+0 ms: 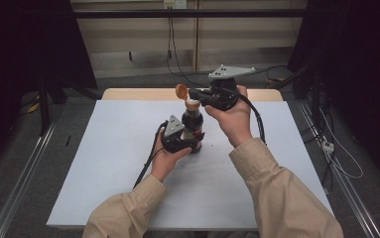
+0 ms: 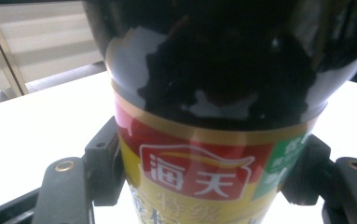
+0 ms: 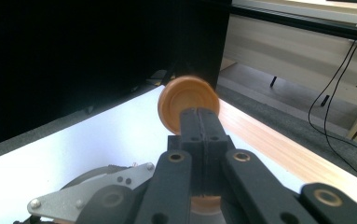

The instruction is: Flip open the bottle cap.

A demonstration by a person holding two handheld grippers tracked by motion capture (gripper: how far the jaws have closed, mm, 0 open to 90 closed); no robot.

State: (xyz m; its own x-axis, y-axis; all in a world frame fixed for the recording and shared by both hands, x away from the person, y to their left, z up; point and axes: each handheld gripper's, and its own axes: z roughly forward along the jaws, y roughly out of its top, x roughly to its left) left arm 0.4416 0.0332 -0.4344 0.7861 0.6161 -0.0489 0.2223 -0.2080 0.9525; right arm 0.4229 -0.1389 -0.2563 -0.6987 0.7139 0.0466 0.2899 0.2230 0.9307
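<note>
One bottle (image 1: pixel 193 130) of dark sauce, upright on the white table top (image 1: pixel 103 163); long axis vertical, neck upward, base on the surface. Position: near the middle of the table, slightly toward the far side, well clear of every edge.

Label: red, yellow and green, with a gold band above it; in the left gripper view it faces the camera on the bottle (image 2: pixel 204 140).

Cap (image 1: pixel 181 91): orange, flip type, hinged open; it stands up beside the left of the neck, its hollow underside turned toward the camera in the right gripper view (image 3: pixel 188 102).

Left gripper (image 1: pixel 190 144): level with the lower body of the bottle, jaws clamped on it, one on each flank of the label, as the left gripper view shows.

Right gripper (image 1: pixel 190 94): raised at the bottle's top, coming in from the right. Jaws pressed together; in the right gripper view (image 3: pixel 199 122) their tips lie in front of the open cap. Whether they pinch its edge or merely touch it cannot be told.

Open room: broad bare surface left, right and near side of the bottle. Wooden strip (image 1: pixel 138 94) runs along the far edge, just behind the bottle's top in the high view. Both forearms in beige sleeves (image 1: pixel 277 193) enter over the near edge. Floor and dark hangings surround the table.
</note>
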